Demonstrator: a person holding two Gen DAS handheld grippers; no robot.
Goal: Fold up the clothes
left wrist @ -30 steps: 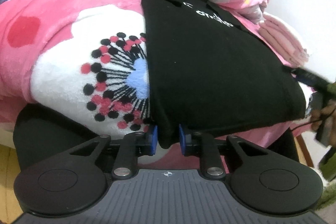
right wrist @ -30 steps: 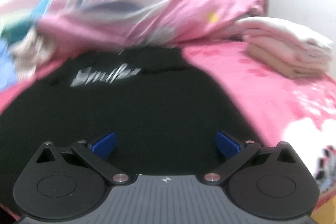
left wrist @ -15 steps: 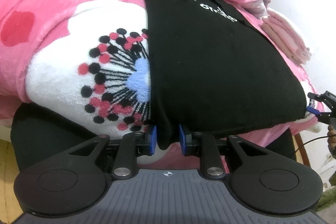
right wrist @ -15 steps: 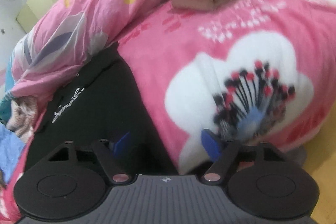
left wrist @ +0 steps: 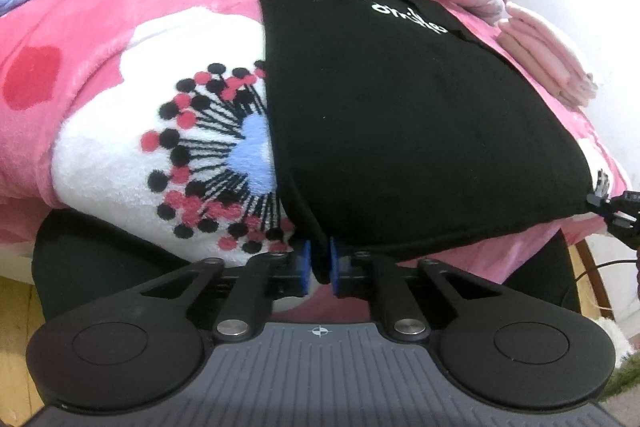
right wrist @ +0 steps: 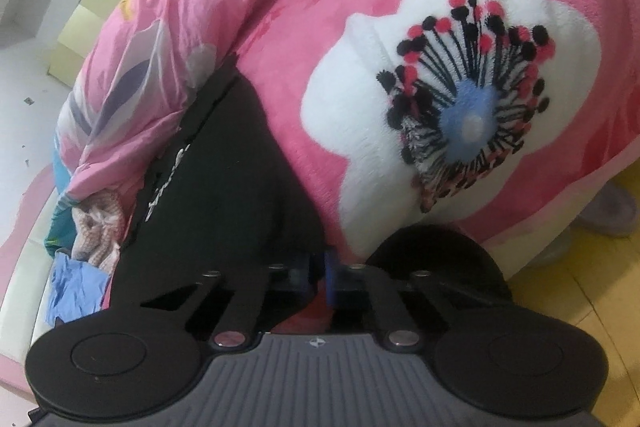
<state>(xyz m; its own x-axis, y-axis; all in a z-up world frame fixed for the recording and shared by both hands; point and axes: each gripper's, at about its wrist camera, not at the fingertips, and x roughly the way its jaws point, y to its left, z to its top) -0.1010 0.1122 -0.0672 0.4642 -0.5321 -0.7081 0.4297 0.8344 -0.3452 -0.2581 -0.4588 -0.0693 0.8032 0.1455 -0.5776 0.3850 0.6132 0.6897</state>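
Pinching near hem corners of black T-shirt [left wrist: 400, 115]: my left gripper [left wrist: 319, 267] and right gripper [right wrist: 318, 277] both clamped on fabric. Shirt lies flat on pink fleece blanket [left wrist: 120, 27]. Risk: thin bite slips, uneven lift skews fold.

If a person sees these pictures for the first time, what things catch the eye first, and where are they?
First comes the black shirt with white lettering, spread flat on the pink blanket in the middle of the left wrist view. Beside its left edge lies a big white flower print with black and red dots. At the near hem, the left gripper and the right gripper each pinch a bottom corner of the shirt.
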